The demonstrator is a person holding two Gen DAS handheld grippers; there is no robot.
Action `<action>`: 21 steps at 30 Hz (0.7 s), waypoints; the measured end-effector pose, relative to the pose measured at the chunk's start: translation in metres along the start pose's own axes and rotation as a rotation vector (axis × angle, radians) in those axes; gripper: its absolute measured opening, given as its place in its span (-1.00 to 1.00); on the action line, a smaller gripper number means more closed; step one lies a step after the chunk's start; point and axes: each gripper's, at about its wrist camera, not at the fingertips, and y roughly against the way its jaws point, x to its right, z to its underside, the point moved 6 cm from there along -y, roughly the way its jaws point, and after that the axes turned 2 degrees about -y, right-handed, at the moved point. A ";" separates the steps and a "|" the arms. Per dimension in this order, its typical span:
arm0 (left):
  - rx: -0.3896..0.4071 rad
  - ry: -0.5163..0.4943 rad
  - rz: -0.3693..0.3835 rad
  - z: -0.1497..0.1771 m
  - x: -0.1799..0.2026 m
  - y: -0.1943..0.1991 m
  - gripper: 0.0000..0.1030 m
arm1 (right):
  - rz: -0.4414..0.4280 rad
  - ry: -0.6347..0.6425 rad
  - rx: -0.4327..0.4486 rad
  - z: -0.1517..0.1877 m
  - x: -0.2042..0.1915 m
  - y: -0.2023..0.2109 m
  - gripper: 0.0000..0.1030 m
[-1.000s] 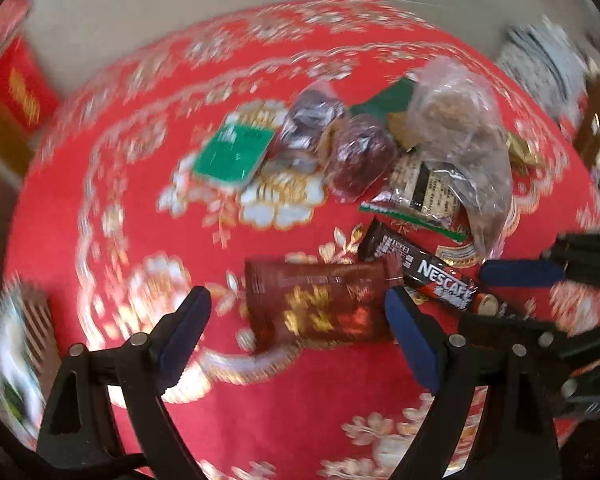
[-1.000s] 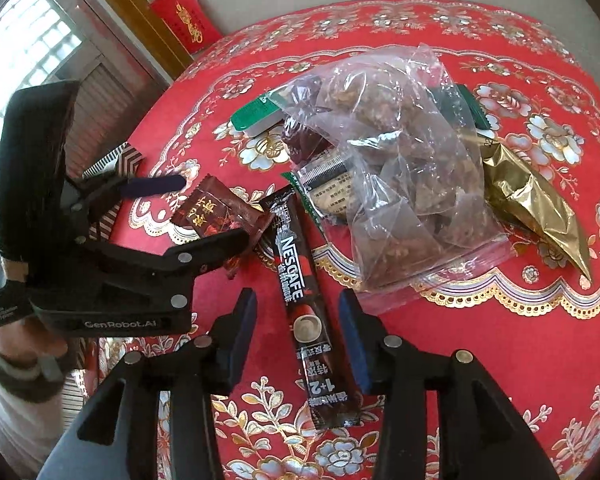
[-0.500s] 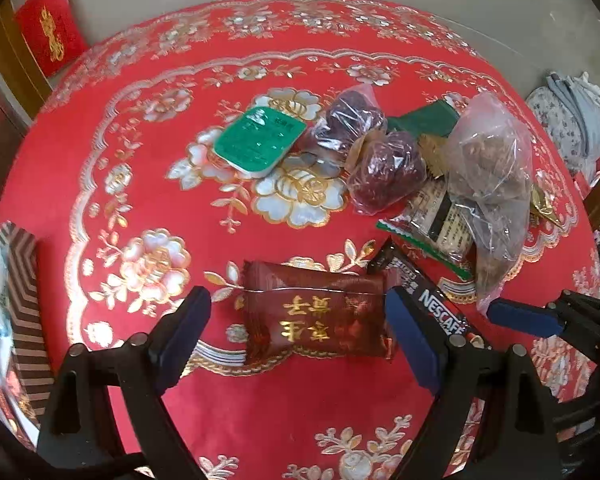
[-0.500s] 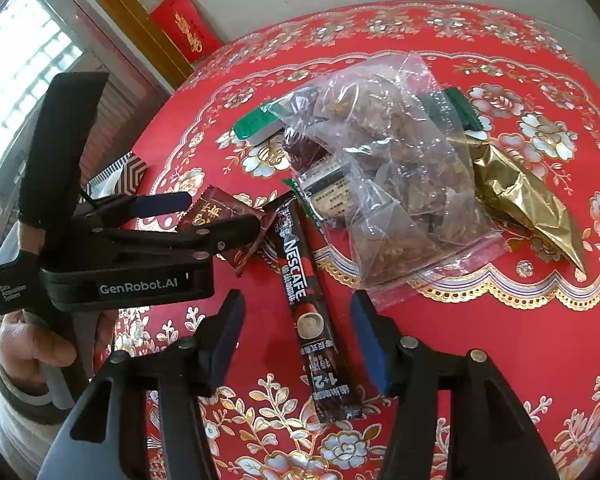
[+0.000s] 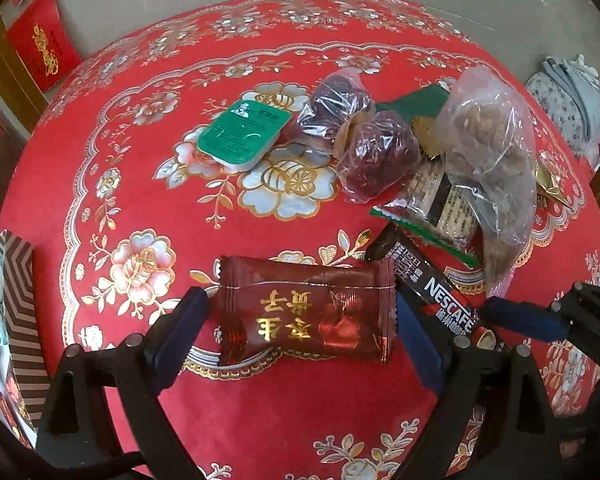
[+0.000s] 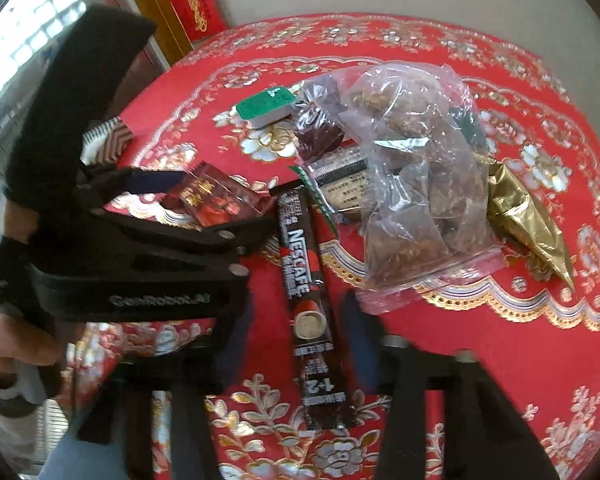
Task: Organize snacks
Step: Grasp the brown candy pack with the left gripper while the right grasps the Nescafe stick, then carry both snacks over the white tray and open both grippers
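A dark red candy packet [image 5: 306, 312] with gold characters lies on the red tablecloth. My left gripper [image 5: 300, 332] is open with a finger on each side of it, not clamped; it also shows in the right wrist view [image 6: 216, 200]. A brown Nescafe stick [image 6: 308, 280] lies beside it, also seen in the left wrist view [image 5: 432, 288]. My right gripper [image 6: 300, 348] is open and straddles the stick's lower part. Behind lie a clear bag of nuts [image 6: 416, 184], two wrapped dates [image 5: 360, 136], a green-lidded cup [image 5: 244, 132] and a gold pouch [image 6: 528, 216].
The round table's red flowered cloth [image 5: 140, 264] drops off at the far rim. A striped box [image 5: 16, 312] sits at the left edge. A red envelope [image 5: 40, 52] leans on the wall behind. A person's hand [image 6: 16, 340] grips the left tool.
My left gripper has moved in low around the red candy packet, which now looks larger between its fingers. My right gripper has slid forward along the Nescafe stick.
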 end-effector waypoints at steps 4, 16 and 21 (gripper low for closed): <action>0.039 0.000 -0.006 0.005 -0.005 0.008 0.42 | 0.012 0.022 0.021 0.002 0.001 0.001 -0.63; 0.119 0.087 -0.024 0.036 -0.024 0.033 0.26 | -0.021 0.039 0.063 0.009 -0.020 0.010 -0.86; 0.138 0.113 -0.041 0.043 -0.030 0.044 0.26 | -0.026 0.042 0.063 0.012 -0.028 0.011 -0.86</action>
